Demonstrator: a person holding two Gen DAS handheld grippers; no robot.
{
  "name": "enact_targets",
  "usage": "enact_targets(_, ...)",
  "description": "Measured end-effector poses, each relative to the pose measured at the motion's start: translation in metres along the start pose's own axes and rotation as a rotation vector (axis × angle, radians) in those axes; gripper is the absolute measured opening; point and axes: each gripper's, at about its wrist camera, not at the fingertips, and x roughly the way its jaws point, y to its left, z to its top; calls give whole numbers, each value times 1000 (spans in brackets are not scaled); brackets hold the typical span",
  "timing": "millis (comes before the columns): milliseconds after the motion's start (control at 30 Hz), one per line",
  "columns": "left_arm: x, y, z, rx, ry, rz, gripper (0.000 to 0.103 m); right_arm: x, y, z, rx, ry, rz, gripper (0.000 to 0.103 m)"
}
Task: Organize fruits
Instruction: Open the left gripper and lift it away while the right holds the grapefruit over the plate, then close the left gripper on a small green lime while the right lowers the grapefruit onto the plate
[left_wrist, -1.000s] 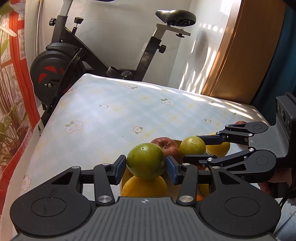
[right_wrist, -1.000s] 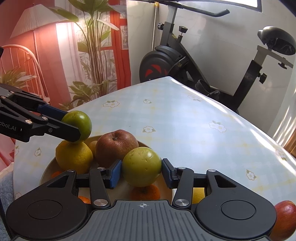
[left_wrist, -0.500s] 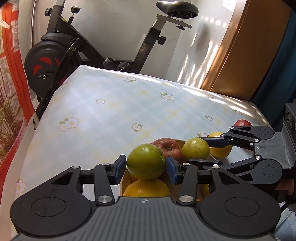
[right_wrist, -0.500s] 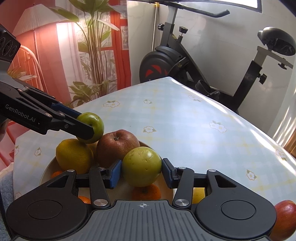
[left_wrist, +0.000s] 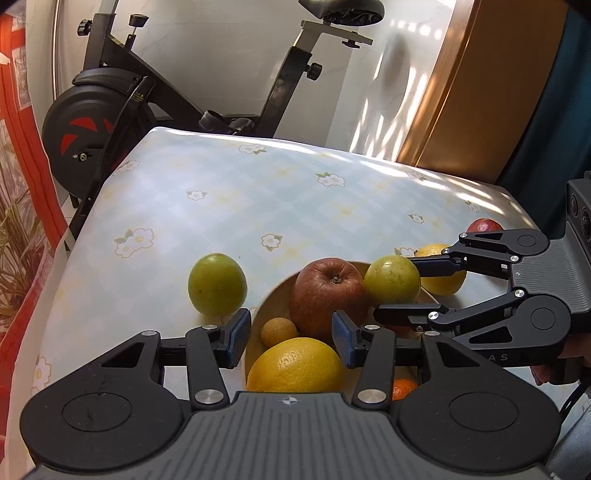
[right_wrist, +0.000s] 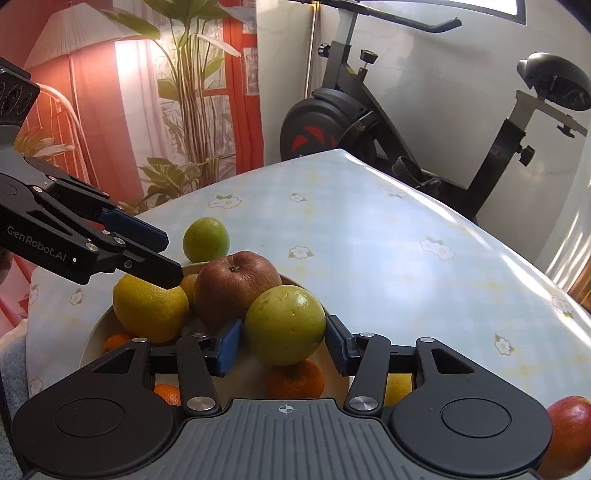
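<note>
While the green fruit sits on the tablecloth, left gripper jaws open, empty; right gripper jaws loosely flanking another.

Bright, sharp daylight dapples the wall and glares off the tablecloth (fisheye bending at edges).

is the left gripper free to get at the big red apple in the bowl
Probably yes: the left gripper is open and empty, and the red apple sits just ahead, top exposed. The right gripper close by may crowd it.
</note>
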Motion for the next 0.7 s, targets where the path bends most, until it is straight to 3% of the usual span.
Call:
enact_targets(200,-8,22,-1,-67,-54,25,50,-1,0,-1,-1,3,1,47)
enact_targets(267,-12,41,6,-110,-117,83,51,-1,0,0,3,3,3,47)
enact_targets(367,-7,72,23,-172,-189,236,57,0,0,-1,10,4,4,47)
enact_targets(400,-3,83,29,-200,-209,246,57,1,-1,-1,16,8,6,47)
enact_targets(500,11,99,46,-267,-220,155,59,3,-1,-3,25,16,9,47)
enact_targets(700,47,90,64,-263,-168,23,59,3,-3,-5,39,27,8,46)
